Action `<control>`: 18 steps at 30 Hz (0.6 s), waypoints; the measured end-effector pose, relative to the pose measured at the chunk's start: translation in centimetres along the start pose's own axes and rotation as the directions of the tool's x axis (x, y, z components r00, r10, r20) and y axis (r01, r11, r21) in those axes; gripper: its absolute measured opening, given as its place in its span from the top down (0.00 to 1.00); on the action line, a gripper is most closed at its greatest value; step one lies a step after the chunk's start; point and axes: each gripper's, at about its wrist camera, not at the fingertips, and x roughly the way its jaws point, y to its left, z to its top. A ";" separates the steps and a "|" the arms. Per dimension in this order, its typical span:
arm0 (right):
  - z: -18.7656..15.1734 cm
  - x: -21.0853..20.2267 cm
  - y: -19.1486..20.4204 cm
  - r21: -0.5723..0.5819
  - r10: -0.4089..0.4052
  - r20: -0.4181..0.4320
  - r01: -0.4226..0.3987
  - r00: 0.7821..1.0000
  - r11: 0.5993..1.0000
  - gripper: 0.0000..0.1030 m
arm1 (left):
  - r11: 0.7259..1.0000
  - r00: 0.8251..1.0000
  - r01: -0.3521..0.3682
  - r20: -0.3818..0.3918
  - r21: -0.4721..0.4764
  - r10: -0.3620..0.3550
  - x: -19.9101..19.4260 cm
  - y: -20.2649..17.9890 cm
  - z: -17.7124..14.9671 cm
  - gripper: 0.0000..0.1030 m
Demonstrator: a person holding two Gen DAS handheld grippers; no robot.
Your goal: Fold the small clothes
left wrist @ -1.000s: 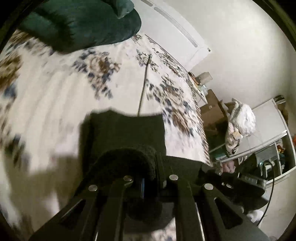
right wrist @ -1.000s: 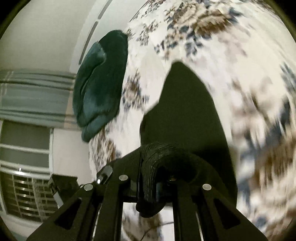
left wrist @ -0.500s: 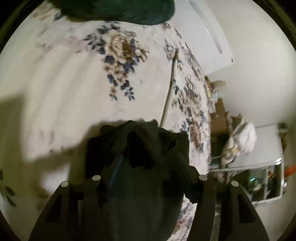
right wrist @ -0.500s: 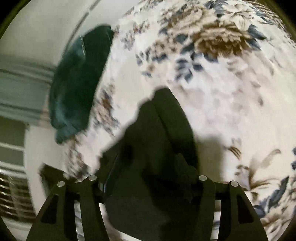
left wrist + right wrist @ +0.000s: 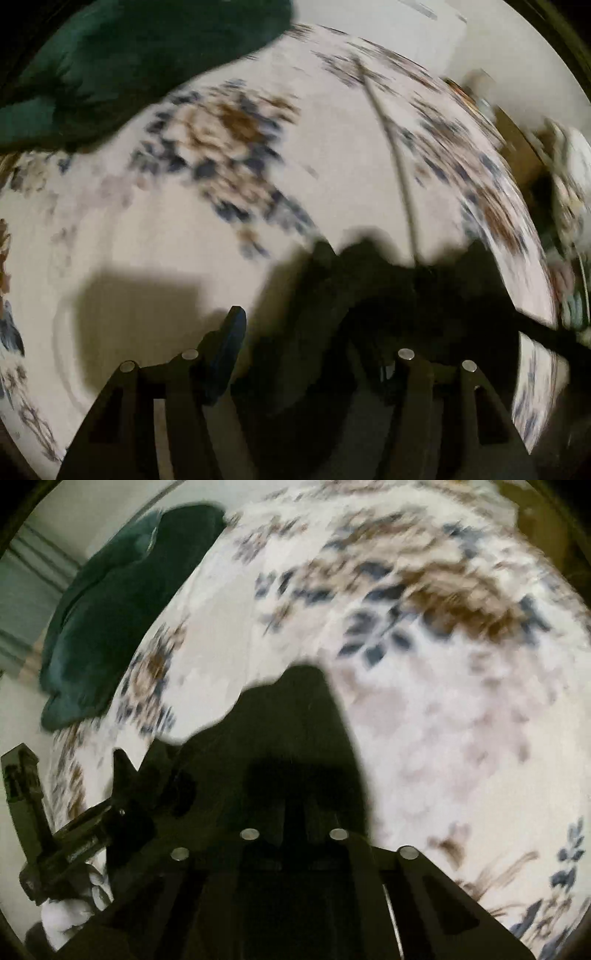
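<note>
A small black garment [image 5: 373,295] lies on the floral bedsheet [image 5: 184,229], bunched just ahead of my left gripper [image 5: 310,332]. That gripper is open, its left finger [image 5: 229,343] bare over the sheet, its right one lost against the dark cloth. In the right wrist view the same garment [image 5: 295,731] stretches forward as a dark flat strip. My right gripper [image 5: 293,812] sits over its near end with the fingers close together; whether cloth is pinched between them is hidden in the dark. The left gripper's body [image 5: 77,845] shows at the lower left.
A dark green pillow or blanket [image 5: 122,62] lies at the bed's far end, also in the right wrist view [image 5: 110,609]. A thin pale cord [image 5: 395,155] runs across the sheet. Cluttered furniture [image 5: 554,166] stands past the bed's right edge.
Both grippers let go of the black garment and opened about half a second ago. The right gripper's fingers have since come close together again. The garment now lies on the sheet.
</note>
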 end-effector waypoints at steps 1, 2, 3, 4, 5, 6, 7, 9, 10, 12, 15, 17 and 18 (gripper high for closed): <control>0.2 -0.2 -0.2 0.015 -0.007 0.021 0.006 1.000 1.000 0.93 | 0.999 1.000 0.000 0.007 -0.044 0.000 0.1 0.7 0.7 0.47; 0.4 -0.2 -0.6 0.038 -0.017 0.024 0.016 1.000 0.999 0.94 | 0.996 1.000 -0.006 0.015 -0.087 0.007 0.2 1.5 1.3 0.47; 0.6 -0.1 -1.0 0.056 -0.029 0.021 0.028 0.999 0.998 0.94 | 0.992 1.000 -0.002 0.027 -0.128 0.006 -0.1 2.3 1.8 0.47; 0.9 0.1 -1.5 0.078 -0.044 0.012 0.043 0.999 0.996 0.94 | 0.988 0.999 0.011 0.034 -0.152 -0.006 -0.4 2.8 2.0 0.47; 1.1 0.2 -2.0 0.095 -0.039 -0.001 0.039 0.999 0.995 0.94 | 0.986 0.999 0.022 0.037 -0.165 -0.016 -0.8 3.2 1.9 0.47; 1.3 0.4 -2.6 0.117 0.004 -0.024 -0.001 1.000 0.993 0.92 | 0.986 0.999 0.038 0.041 -0.165 -0.031 -1.3 3.6 1.6 0.45; 1.4 0.3 -2.9 0.129 0.037 -0.041 -0.032 0.998 0.991 0.86 | 0.986 0.998 0.051 0.047 -0.160 -0.044 -1.8 3.8 1.1 0.45; 1.5 0.0 -3.3 0.148 0.122 -0.051 -0.113 0.991 0.982 0.69 | 0.986 0.996 0.089 0.031 -0.141 -0.085 -2.4 3.9 -0.2 0.45; 1.5 0.0 -3.3 0.151 0.177 -0.065 -0.166 0.982 0.974 0.52 | 0.985 0.994 0.108 0.019 -0.135 -0.106 -2.2 3.9 -0.7 0.45; 1.4 0.5 -3.0 0.135 0.221 -0.106 -0.207 0.969 0.969 0.47 | 0.982 0.988 0.149 -0.025 -0.118 -0.153 -1.3 3.2 -1.7 0.45; 0.8 1.5 -1.6 0.059 0.187 -0.171 -0.179 0.967 0.982 0.52 | 0.985 0.985 0.165 -0.043 -0.052 -0.167 -0.1 1.6 -2.8 0.80; 0.4 2.0 -1.2 0.032 0.155 -0.173 -0.152 0.973 0.988 0.91 | 0.986 0.986 0.162 -0.032 -0.038 -0.163 -0.2 0.8 -2.8 0.85; 0.4 1.8 -1.1 0.032 0.141 -0.156 -0.138 0.978 0.990 0.91 | 0.982 0.983 0.181 -0.010 -0.049 -0.181 -0.7 0.8 -2.6 0.85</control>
